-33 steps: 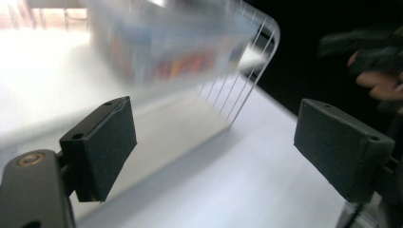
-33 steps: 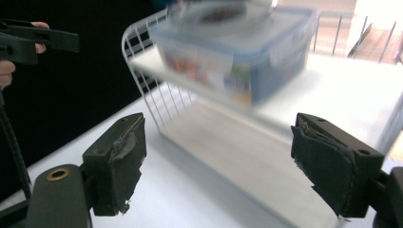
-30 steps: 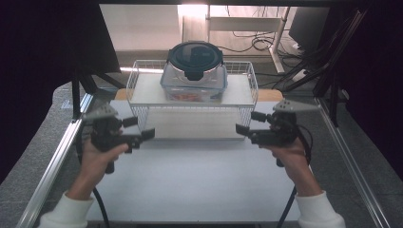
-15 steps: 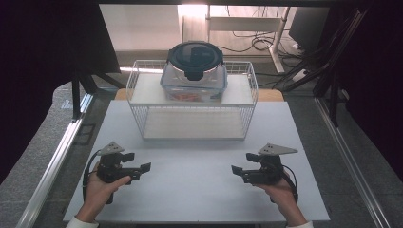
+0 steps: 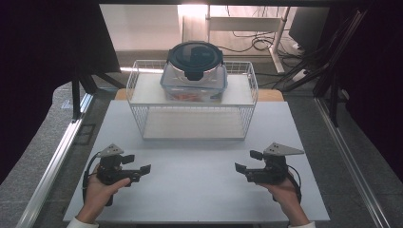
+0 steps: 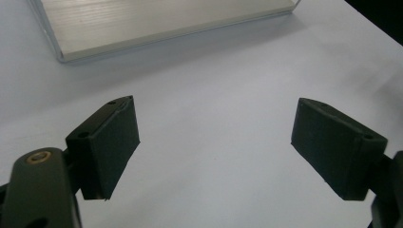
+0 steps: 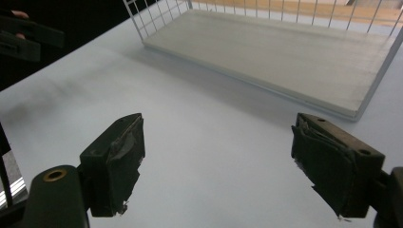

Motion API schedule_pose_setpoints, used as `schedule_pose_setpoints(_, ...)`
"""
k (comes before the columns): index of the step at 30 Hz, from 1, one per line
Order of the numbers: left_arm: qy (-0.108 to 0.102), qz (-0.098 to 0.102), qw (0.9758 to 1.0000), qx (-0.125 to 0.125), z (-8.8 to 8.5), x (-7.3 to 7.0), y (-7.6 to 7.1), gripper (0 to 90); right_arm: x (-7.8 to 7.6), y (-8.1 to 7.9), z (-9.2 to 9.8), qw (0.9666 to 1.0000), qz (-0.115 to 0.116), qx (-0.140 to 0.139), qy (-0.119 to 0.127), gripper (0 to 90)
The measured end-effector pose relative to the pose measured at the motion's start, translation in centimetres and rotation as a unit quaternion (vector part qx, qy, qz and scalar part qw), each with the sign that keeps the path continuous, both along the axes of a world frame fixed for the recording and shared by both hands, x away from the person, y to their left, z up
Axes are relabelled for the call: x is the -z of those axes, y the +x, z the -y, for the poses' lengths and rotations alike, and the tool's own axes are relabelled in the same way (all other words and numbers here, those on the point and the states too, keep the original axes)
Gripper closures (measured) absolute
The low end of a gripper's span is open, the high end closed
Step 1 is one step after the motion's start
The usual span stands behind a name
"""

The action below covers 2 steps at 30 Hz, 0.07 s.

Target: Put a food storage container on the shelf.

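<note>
A clear food container point(image 5: 194, 80) with a dark round lid point(image 5: 195, 55) stands on the top shelf of a white wire rack point(image 5: 134, 97) at the back of the table. Something orange-red shows through its wall. My left gripper point(image 5: 138, 163) rests low over the white tabletop at the near left, open, with nothing between its jaws point(image 6: 214, 147). My right gripper point(image 5: 247, 161) mirrors it at the near right, also open and empty point(image 7: 216, 156). Both point inward and towards the rack, well short of it. The rack's bare lower shelf point(image 7: 285, 52) lies ahead of the right jaws.
The white table board point(image 5: 199, 190) spreads between the two grippers and the rack. Metal rails point(image 5: 57, 156) run along both sides of the table. Cables and dark stands sit behind the rack. The left gripper point(image 7: 26, 35) appears far off in the right gripper view.
Both grippers have drawn back from beside the rack's front to the near part of the table and dropped low; over the last half second they hardly moved. The container stays put.
</note>
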<state>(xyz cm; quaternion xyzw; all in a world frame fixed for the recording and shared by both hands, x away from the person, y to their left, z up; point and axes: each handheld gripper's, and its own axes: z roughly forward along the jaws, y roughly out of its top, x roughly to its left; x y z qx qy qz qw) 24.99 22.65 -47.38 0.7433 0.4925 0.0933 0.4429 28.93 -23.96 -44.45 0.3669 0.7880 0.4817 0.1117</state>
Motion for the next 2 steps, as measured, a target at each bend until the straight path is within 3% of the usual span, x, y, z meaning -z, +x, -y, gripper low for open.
schedule_pose_setpoints(2, 0.007, 0.003, 1.0000, -0.002, 0.06, 0.09, 0.09, 15.4, -0.22, -0.14, 0.17, 1.0000, 0.002, 0.000, 0.003, 17.6)
